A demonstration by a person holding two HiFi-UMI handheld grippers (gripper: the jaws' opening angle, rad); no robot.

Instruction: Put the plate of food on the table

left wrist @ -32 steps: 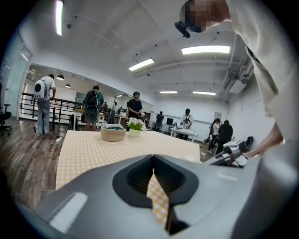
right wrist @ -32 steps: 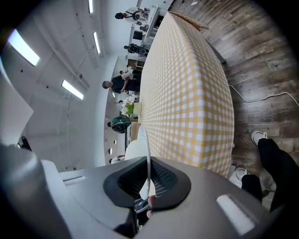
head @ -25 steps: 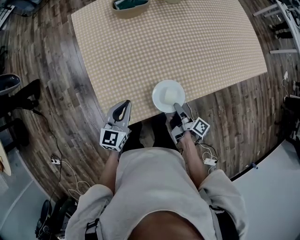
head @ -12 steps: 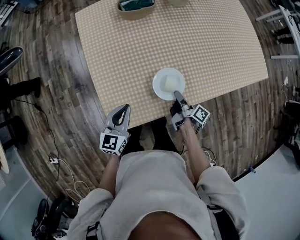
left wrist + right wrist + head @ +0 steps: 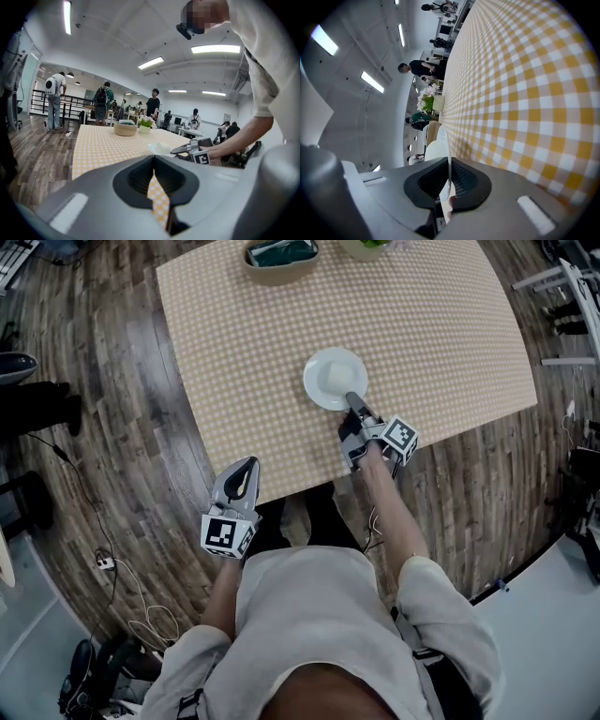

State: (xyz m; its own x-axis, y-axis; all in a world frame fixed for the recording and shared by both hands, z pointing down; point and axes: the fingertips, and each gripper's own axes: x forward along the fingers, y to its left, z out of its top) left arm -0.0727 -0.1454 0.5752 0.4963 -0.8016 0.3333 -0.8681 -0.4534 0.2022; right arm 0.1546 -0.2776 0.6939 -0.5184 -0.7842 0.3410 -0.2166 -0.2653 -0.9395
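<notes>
Right gripper [image 5: 352, 399] is clamped on the near rim of the plate [image 5: 317, 381], which carries white food [image 5: 338, 380] over the checked table [image 5: 441, 324]; contact unclear. Best kept level, lowered flat, then released. Left gripper [image 5: 246, 468] closed, empty, at table edge.

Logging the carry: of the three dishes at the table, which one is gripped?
The white plate, its rim clamped by the right gripper; the tan basket and plant pot stand untouched at the far edge.
</notes>
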